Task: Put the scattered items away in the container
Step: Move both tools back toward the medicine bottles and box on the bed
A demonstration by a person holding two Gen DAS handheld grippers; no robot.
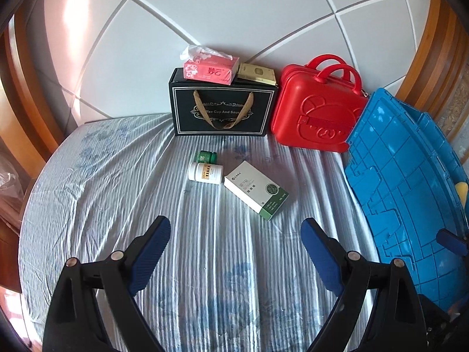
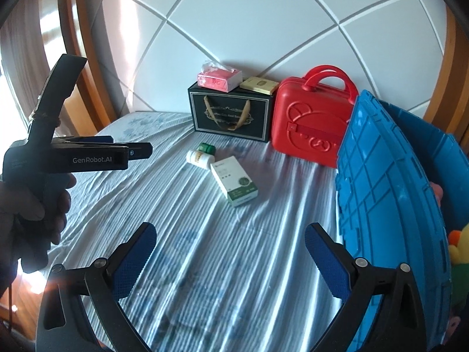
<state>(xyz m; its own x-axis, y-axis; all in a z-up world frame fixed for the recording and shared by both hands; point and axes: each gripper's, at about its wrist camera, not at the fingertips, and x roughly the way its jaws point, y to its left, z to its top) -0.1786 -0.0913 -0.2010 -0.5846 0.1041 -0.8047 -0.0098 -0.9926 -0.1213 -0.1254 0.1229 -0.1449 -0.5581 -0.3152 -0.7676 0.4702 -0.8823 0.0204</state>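
On the striped bedsheet lie a white and green carton [image 1: 256, 190] [image 2: 234, 184], a white pill bottle [image 1: 205, 172] [image 2: 199, 158] on its side, and a small green jar [image 1: 206, 156] [image 2: 206, 148] just behind it. A blue plastic crate [image 1: 404, 182] [image 2: 390, 205] stands at the right with its lid flap raised. My left gripper [image 1: 236, 234] hangs open over bare sheet, short of the carton, nothing between its fingers. My right gripper [image 2: 230, 243] is open too, empty, beside the crate's wall. In the right wrist view the left gripper's body [image 2: 88, 155] shows at the left, held by a hand.
A black gift box [image 1: 222, 108] [image 2: 231, 117] stands against the white padded headboard with a pink tissue pack [image 1: 209, 70] [image 2: 219, 78] and a flat gold box [image 1: 256, 73] on top. A red carry case [image 1: 318, 111] [image 2: 310, 123] stands beside it. Soft toys [image 2: 457, 246] show inside the crate.
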